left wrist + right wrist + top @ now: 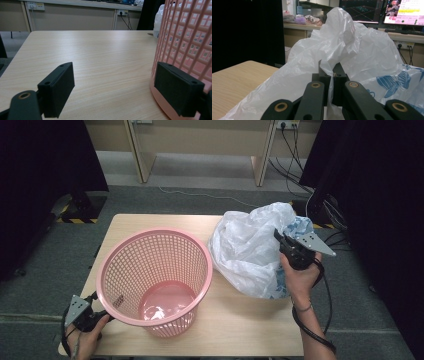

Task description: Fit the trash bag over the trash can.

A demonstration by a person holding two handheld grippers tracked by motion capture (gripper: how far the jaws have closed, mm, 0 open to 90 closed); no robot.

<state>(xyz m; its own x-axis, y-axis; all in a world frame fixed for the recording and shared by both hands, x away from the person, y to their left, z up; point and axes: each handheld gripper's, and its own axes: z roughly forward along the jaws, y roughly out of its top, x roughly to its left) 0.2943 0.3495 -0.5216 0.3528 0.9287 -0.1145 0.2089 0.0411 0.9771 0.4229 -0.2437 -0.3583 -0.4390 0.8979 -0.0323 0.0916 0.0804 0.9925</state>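
Right hand-held gripper (331,82) is clamped on a fold of the white plastic bag (247,250), which sits on the right of the surface (240,320) beside the pink basket (155,280). Left hand-held gripper (115,87) stands open at the basket's base, one jaw against its wall. Thin film could slip from the pinch, or the bag could drag across the basket rim and tip it. High view shows basket and bag side by side; right gripper view shows the pinch itself.
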